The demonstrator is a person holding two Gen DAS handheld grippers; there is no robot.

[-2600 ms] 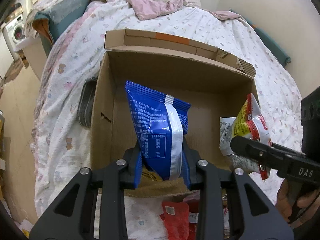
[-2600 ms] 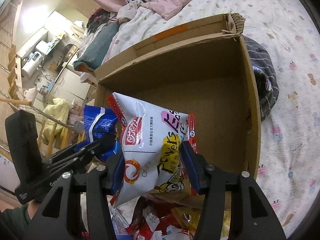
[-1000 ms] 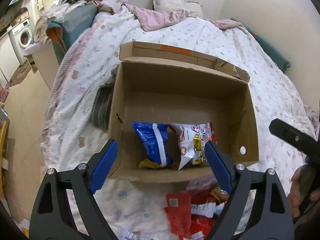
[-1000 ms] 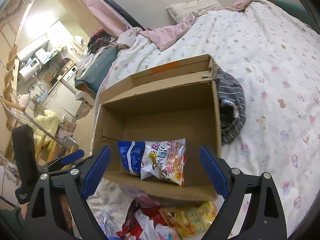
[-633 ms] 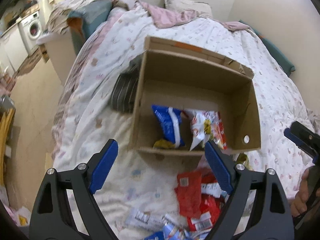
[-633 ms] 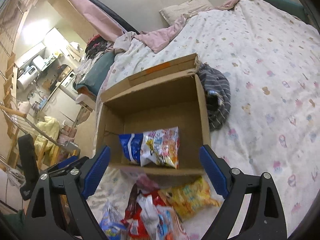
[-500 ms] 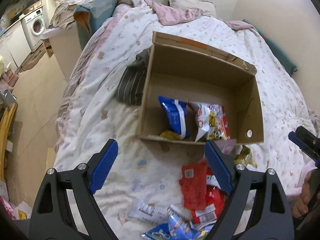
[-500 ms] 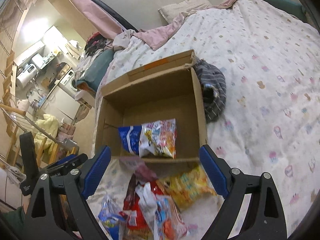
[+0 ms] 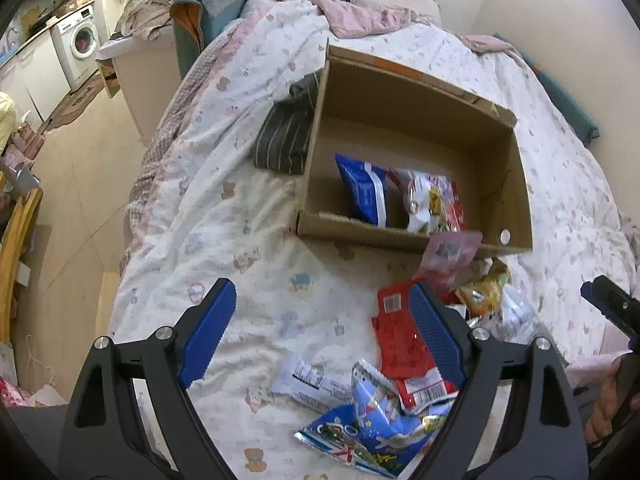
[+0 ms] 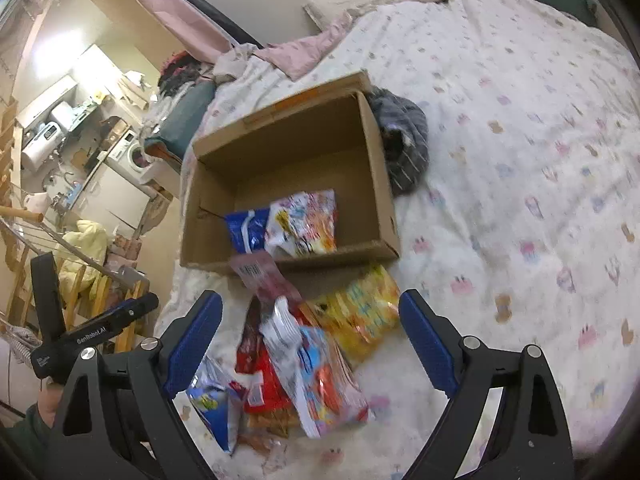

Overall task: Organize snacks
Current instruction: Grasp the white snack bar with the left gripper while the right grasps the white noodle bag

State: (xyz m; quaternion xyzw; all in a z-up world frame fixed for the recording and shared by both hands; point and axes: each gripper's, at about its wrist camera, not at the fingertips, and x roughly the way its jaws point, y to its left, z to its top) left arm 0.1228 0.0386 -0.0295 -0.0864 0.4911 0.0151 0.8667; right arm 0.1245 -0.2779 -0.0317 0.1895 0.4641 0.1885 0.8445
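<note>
The bed [image 9: 248, 208] carries the cardboard box [image 9: 516, 184] at 12 o'clock, long axis crosswise; its near wall hides the lower ends of the blue packet [image 9: 362, 194] and white packet [image 9: 430, 204] leaning inside. Loose snacks [image 10: 304, 364] overlap, blurred. Left tongs [image 9: 324, 328] and right tongs [image 10: 310, 336] gape wide, empty.

Left gripper [image 9: 322, 322], right gripper [image 10: 310, 336]: jaws wide, empty

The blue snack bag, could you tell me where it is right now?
In the left wrist view, the blue snack bag stands inside the cardboard box, against its near wall, left of the white-and-red bag.
</note>
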